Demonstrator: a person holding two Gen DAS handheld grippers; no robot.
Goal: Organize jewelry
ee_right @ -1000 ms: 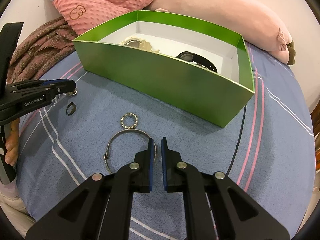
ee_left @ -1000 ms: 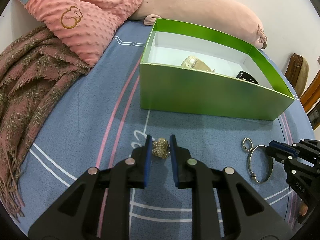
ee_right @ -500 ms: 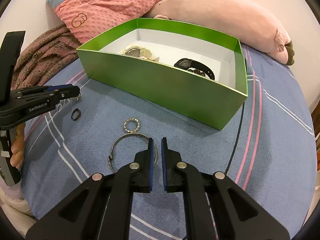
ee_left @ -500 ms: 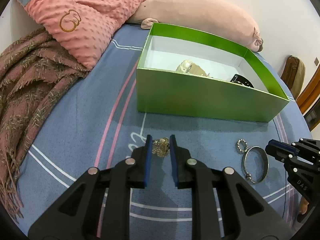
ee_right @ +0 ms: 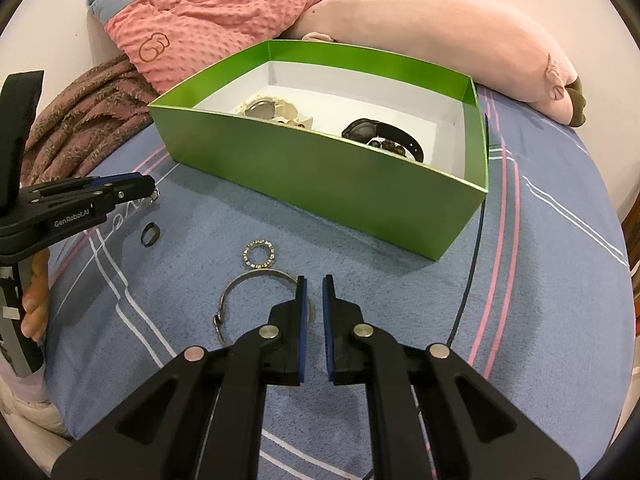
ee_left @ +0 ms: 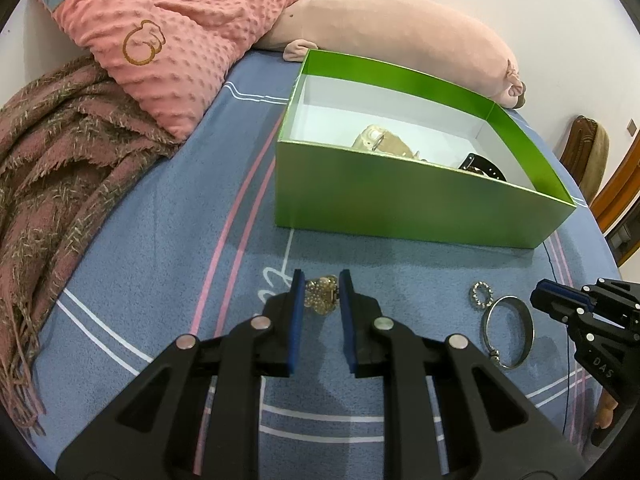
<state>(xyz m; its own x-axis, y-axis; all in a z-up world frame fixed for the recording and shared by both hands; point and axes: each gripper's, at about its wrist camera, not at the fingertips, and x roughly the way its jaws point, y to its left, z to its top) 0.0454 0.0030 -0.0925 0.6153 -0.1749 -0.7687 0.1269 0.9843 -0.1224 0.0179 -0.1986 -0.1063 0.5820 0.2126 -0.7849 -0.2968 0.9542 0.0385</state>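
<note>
My left gripper (ee_left: 321, 280) is shut on a gold beaded jewelry piece (ee_left: 321, 294) and holds it above the blue bedsheet, short of the green box (ee_left: 400, 200). In the right wrist view the left gripper (ee_right: 150, 190) hangs left of the box (ee_right: 320, 176). My right gripper (ee_right: 314, 286) is nearly shut and empty, over the right edge of a silver bangle (ee_right: 244, 300). A small sparkly ring (ee_right: 260, 254) and a black ring (ee_right: 150, 234) lie on the sheet. The box holds a cream piece (ee_right: 266, 108) and a black band (ee_right: 384, 136).
A pink dotted pillow (ee_left: 172, 32) and a long pink plush (ee_left: 400, 32) lie behind the box. A brown fringed blanket (ee_left: 52, 152) lies at the left. A thin dark cable (ee_right: 472, 272) runs along the sheet right of the box.
Both grippers have pulled back and risen a little, so the box looks farther away. The left gripper has kept hold of the gold piece. The right gripper stays nearly shut.
</note>
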